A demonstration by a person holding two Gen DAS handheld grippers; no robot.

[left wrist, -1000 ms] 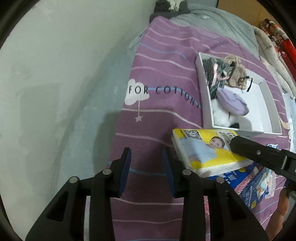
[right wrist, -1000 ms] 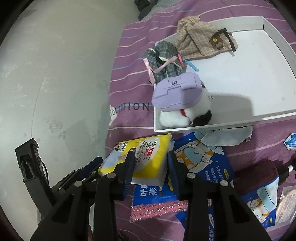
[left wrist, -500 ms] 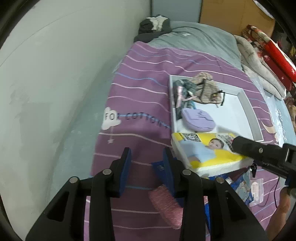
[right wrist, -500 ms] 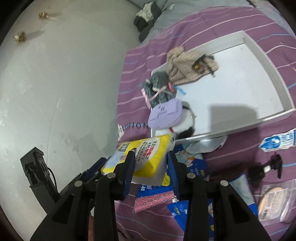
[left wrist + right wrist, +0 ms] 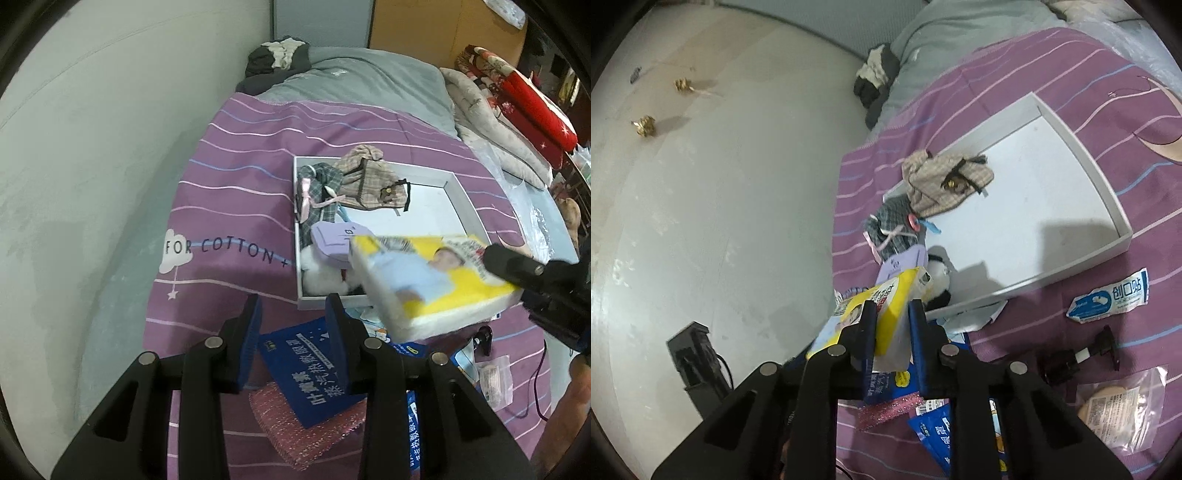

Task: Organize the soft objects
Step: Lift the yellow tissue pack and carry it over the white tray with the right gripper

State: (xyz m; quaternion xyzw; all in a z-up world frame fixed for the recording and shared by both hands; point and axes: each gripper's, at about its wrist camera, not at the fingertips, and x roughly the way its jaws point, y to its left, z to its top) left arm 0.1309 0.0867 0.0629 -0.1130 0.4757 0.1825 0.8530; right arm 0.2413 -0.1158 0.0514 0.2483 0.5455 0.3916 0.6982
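I count one white tray [image 5: 1104,192] on the one purple striped bedspread [image 5: 236,177]; in it, one beige plaid pouch [image 5: 942,184], one grey plaid pouch [image 5: 321,184], one lilac case [image 5: 332,240], one white-and-black plush [image 5: 938,284]; one yellow tissue pack [image 5: 890,306] in my tongs; blue packets, at least three, one plainly showing [image 5: 314,369]; one pink glitter pad [image 5: 291,432]; one white-and-blue sachet [image 5: 1108,299]; one clear zip bag [image 5: 1119,406]; two gold ornaments on the wall, one [image 5: 683,85] above the other [image 5: 644,125].
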